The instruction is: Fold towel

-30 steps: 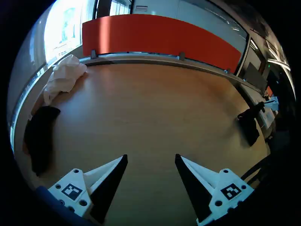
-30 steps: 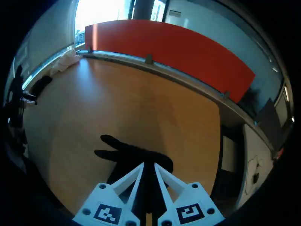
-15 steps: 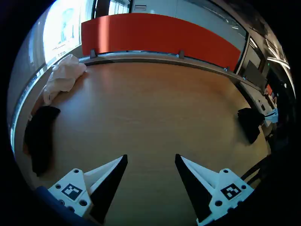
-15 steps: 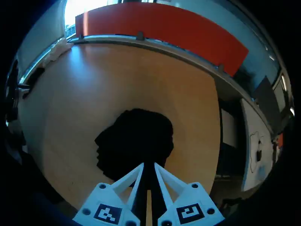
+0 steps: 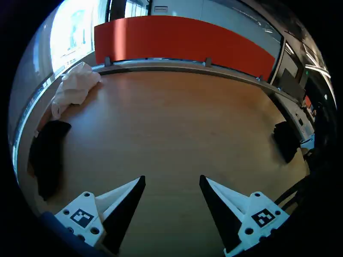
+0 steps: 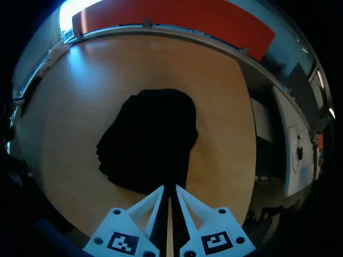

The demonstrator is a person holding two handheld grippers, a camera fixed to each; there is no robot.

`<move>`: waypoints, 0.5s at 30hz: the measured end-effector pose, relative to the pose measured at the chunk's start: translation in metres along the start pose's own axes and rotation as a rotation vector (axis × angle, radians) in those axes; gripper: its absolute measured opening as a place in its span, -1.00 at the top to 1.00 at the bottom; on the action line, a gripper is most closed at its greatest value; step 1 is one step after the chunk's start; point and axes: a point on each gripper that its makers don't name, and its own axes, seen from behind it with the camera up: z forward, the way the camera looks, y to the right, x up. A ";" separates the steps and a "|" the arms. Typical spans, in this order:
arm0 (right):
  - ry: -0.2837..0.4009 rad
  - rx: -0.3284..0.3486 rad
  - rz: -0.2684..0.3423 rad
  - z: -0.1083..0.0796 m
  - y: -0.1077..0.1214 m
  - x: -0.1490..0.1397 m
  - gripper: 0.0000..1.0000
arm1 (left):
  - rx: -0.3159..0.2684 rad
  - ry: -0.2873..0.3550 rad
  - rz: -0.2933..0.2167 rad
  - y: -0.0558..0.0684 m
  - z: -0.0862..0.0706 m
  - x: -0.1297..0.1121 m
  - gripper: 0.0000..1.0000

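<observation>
A black towel [image 6: 150,137] lies spread on the wooden table [image 6: 77,103], just ahead of my right gripper [image 6: 169,187]. That gripper is shut, and dark cloth shows between its fingertips at the towel's near edge. In the left gripper view the same black towel [image 5: 285,145] is a small dark heap at the table's far right edge. My left gripper [image 5: 171,180] hovers open over bare wood [image 5: 171,128] with nothing between its fingers.
A crumpled white cloth [image 5: 75,88] and another black cloth [image 5: 45,160] lie along the table's left side. An orange partition [image 5: 184,43] stands behind a metal rail at the back. The table drops off on the right toward a desk [image 6: 296,145].
The right gripper has tipped down toward the table, and the black towel in it has gone from a small hanging bunch to a wide patch lying on the wood. The left gripper has stayed put.
</observation>
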 end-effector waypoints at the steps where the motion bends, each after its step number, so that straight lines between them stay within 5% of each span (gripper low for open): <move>1: -0.004 -0.001 0.007 0.002 0.001 -0.002 0.93 | 0.001 0.000 0.000 -0.001 0.000 0.000 -0.87; 15: -0.065 -0.026 0.059 0.024 0.005 -0.019 0.93 | 0.010 0.000 0.004 -0.005 -0.003 -0.003 -0.87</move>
